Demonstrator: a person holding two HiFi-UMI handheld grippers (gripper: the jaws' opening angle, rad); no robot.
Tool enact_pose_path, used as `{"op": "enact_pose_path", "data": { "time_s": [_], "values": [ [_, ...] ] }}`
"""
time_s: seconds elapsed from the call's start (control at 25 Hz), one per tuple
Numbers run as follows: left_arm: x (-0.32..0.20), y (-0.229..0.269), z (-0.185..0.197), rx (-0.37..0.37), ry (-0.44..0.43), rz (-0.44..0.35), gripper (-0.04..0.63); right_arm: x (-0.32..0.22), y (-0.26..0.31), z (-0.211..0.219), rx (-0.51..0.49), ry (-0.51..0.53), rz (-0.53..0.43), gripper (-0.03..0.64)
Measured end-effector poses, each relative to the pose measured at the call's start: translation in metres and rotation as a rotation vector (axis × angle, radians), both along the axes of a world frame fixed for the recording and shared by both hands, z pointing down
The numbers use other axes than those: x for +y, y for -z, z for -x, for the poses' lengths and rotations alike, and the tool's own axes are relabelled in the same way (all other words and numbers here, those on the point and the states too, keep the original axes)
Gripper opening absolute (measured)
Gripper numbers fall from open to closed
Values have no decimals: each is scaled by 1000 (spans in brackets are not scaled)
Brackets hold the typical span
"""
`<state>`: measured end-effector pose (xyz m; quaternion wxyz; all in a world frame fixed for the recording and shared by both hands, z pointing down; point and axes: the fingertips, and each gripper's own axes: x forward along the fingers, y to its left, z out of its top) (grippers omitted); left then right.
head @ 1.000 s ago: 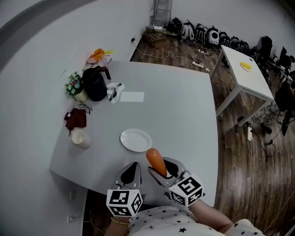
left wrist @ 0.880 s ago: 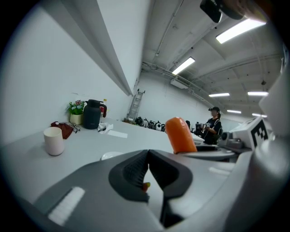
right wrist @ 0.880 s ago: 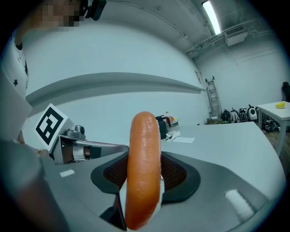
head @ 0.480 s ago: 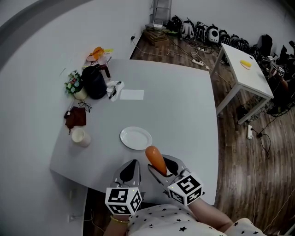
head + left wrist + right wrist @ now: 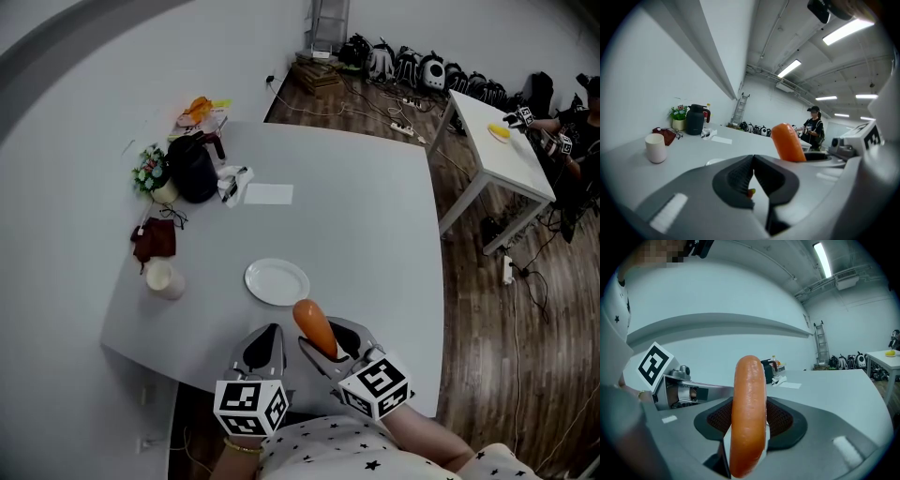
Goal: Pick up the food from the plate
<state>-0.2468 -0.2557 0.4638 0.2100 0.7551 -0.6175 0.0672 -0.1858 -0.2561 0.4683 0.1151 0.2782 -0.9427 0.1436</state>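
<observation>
Pick looks done: right tool (image 5: 321, 345) pinching the sausage (image 5: 314, 326) near its lower half, lifted clear of the plate (image 5: 277, 282); plate sits bare on the desk (image 5: 375, 206) just ahead of the tool; left tool (image 5: 266, 345) pressed together, empty, alongside; next I'd judge: keep grip steady, since a round sausage may slip.

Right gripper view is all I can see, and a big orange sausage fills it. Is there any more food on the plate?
Observer: No. In the head view the white plate is bare; the sausage sits in the right tongs on the near side of it.
Operator: What's the other hand doing?
Observer: The left tongs are shut with nothing in them, beside the right ones.
Operator: Anything else near the plate?
Observer: A cream cup stands to its left.
</observation>
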Motion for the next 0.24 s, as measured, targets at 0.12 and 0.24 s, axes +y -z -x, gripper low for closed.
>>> {"op": "enact_pose_path", "data": {
  "time_s": [0.12, 0.24],
  "values": [
    [0, 0, 1, 5, 3, 1, 8, 0, 1, 1, 1, 7, -1, 202],
    [0, -1, 2, 8, 6, 3, 8, 1, 1, 2, 0, 12, 3, 202]
  ]
}}
